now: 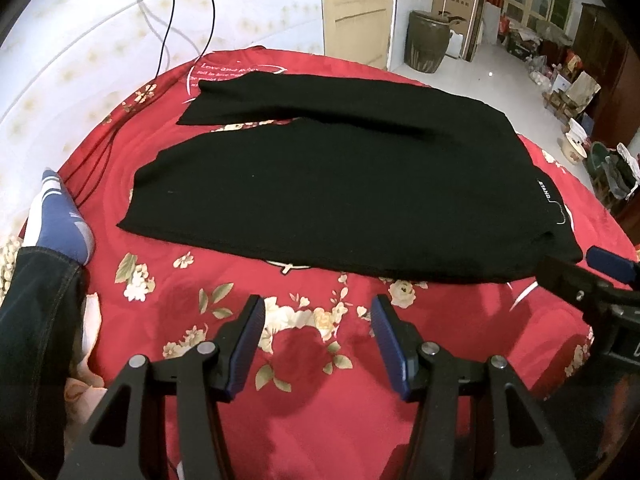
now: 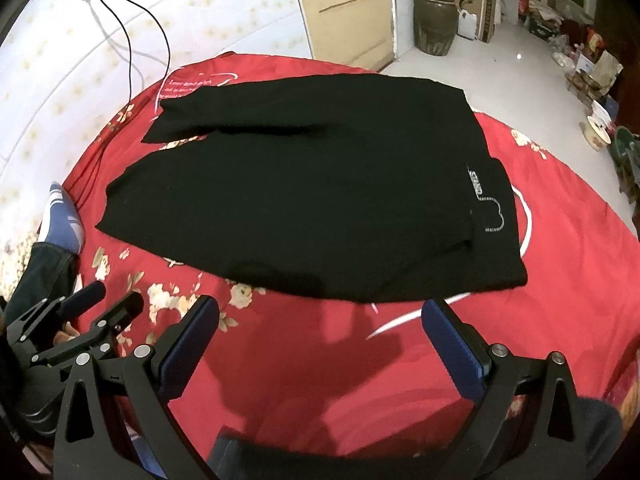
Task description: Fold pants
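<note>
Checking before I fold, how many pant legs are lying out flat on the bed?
2. One leg lies farther away, near the white lettering; the other leg lies nearer the grippers. Both join at the waist on the right.

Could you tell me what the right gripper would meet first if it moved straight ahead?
Probably the near edge of the black pants; only bare red bedspread lies before the open right gripper, though its height above is unclear.

Bare red bedspread (image 1: pixel 304 400) lies near the pants (image 1: pixel 340 200); foot (image 1: pixel 60 220) crowds left.
</note>
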